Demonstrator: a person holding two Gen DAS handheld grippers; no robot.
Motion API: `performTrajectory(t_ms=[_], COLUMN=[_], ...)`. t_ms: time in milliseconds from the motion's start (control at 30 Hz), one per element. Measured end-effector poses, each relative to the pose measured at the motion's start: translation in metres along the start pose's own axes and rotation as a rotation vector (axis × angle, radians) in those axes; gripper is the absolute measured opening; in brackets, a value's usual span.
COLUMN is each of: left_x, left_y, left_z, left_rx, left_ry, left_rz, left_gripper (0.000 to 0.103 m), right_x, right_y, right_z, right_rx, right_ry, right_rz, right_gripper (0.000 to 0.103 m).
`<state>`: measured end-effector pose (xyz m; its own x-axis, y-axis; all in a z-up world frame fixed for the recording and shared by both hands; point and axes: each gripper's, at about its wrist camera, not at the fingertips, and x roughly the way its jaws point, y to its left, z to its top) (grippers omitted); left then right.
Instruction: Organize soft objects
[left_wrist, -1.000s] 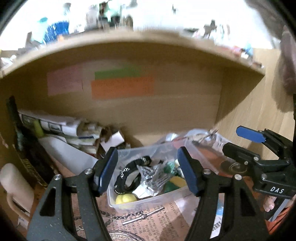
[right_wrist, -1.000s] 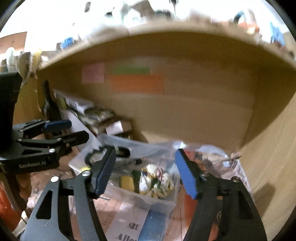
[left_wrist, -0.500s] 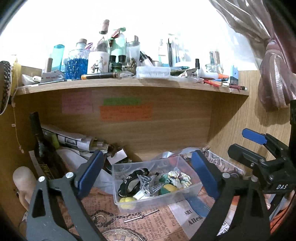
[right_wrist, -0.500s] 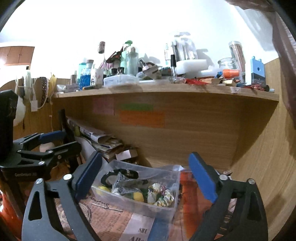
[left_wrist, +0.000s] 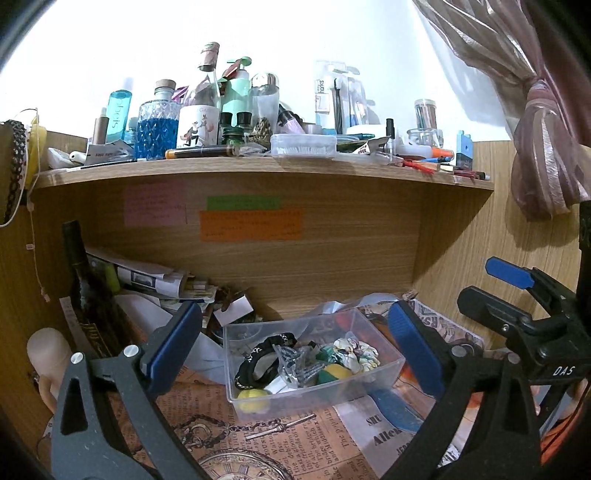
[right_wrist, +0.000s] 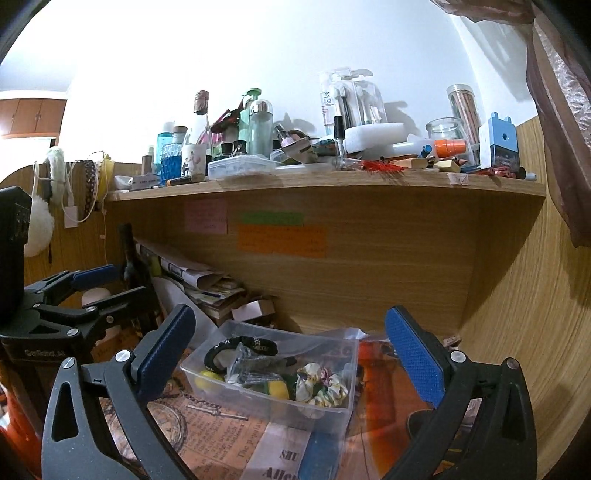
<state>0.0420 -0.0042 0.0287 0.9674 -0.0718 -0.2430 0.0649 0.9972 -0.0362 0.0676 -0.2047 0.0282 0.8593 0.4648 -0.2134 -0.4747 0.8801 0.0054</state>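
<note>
While both hang wide open and empty, the left hand-held gripper (left_wrist: 295, 347) and right hand-held gripper (right_wrist: 290, 350) frame the clear bin (left_wrist: 376, 373) of scrunchies (right_wrist: 321, 382) near the bench's back edge.

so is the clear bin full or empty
Partly full: the bin holds a scrunchie, black band and yellow ball.

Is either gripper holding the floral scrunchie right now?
No, the floral scrunchie lies inside the clear bin, with both grippers open and empty.
</note>
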Motion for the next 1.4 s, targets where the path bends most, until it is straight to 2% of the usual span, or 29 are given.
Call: performTrajectory(t_ms=[1400], left_x=[0.0033], left_y=[0.0013], left_z=[-0.005], left_rx=[-0.009], left_ry=[0.009], left_rz=[0.017], left_gripper=[0.103], right_x=[0.0061], right_y=[0.0051], right_z=[-0.0024], right_rx=[0.002], right_ry=[0.011], right_rz=[0.009], right_gripper=[0.103])
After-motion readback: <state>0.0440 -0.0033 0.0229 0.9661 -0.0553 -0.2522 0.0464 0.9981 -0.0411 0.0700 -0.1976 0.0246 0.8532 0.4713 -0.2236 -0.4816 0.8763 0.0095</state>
